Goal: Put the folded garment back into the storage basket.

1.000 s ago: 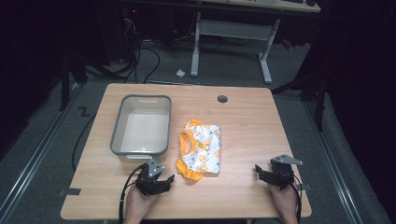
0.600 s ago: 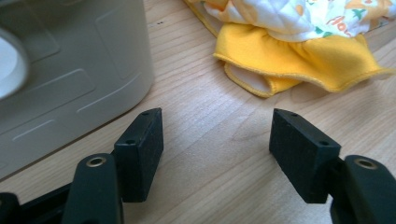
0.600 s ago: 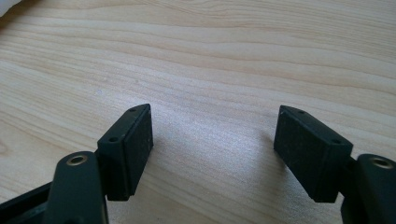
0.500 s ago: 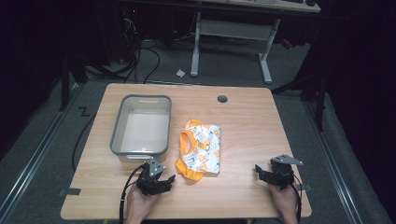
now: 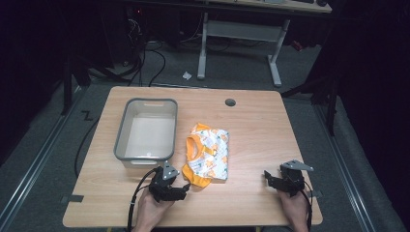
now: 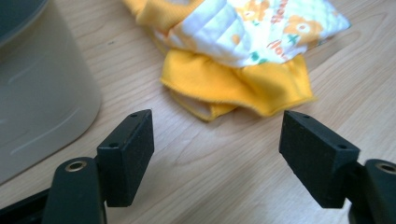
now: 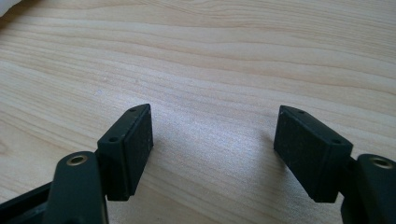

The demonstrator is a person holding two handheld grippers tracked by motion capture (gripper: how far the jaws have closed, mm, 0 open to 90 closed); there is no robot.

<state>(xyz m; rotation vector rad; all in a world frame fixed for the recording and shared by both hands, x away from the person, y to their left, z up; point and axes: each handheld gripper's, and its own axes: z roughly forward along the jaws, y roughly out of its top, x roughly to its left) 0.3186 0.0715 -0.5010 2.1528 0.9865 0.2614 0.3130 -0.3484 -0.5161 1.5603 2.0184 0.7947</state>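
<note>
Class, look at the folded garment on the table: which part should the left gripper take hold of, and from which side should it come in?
Probably the orange hem at the garment's near end, approached from the person's side. It sticks out loose and layered right ahead of the left gripper, whose jaws have just been opening with nothing between them; the bin blocks the left.

I see a soft printed cloth garment (image 5: 207, 154) on the matt, grained wooden table (image 5: 256, 125). The grey tub (image 5: 145, 131) looks smooth plastic.
</note>
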